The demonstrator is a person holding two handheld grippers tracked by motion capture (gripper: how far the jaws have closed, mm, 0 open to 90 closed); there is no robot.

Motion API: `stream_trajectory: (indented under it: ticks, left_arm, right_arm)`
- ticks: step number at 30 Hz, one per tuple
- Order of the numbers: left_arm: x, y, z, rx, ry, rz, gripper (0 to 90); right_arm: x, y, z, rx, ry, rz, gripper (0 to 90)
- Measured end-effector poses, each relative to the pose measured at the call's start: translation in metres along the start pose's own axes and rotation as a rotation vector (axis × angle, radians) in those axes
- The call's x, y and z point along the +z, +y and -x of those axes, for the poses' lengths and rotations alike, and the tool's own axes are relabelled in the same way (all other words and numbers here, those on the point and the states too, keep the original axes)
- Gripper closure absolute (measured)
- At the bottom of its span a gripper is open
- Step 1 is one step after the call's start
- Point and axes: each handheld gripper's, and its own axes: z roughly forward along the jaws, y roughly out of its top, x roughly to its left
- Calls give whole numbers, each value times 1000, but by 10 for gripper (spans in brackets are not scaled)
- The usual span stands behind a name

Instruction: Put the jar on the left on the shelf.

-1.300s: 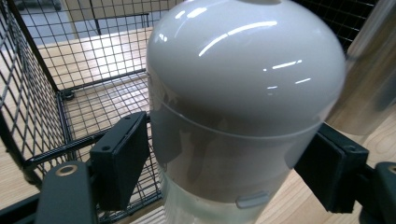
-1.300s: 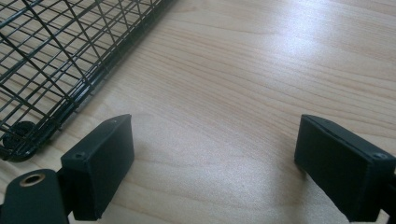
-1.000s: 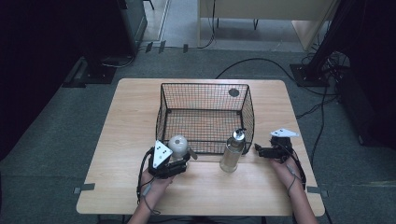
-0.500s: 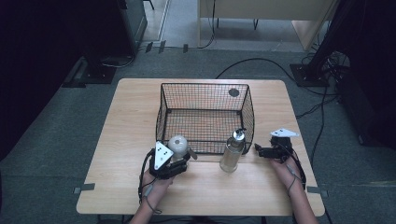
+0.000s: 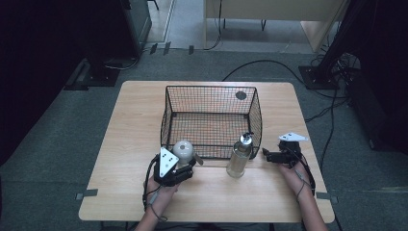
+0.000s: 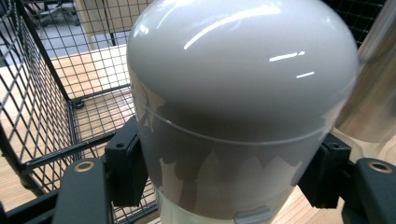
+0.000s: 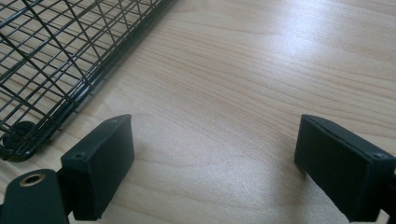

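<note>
The left gripper (image 5: 185, 166) pinches an upright grey bottle (image 5: 183, 151), dome up, near the worktop's (image 5: 134, 125) front edge. The right gripper (image 5: 265, 155) is spread. The basket (image 5: 211, 89) holds nothing.

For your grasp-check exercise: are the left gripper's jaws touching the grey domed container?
Touching. In the left gripper view, both black pads press against the grey domed container, with no gap on either side.

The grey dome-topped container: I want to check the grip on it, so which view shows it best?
The left gripper view: the grey container looms close, with the left tool and its jaws pressed on both sides. The high view shows it small, at the wire basket's near edge. The right gripper view shows table and basket mesh instead.
</note>
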Motion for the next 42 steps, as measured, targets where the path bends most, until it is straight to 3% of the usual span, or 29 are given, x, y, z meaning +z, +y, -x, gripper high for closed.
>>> stream_trajectory:
  ticks: [9,15,24,33,42]
  left_arm:
    - [-10,12,-1,-39,-24,25,303]
    - [-14,21,0,-14,-22,17,303]
    - [-21,36,0,-12,-27,8,303]
    - [-30,67,2,11,-55,2,303]
    - [-31,95,-5,12,-54,66,303]
  right_arm:
    - [0,0,0,-1,0,0,115]
    - [0,0,0,0,0,0,115]
    - [0,0,0,0,0,0,115]
    - [0,0,0,0,0,0,115]
    - [0,0,0,0,0,0,115]
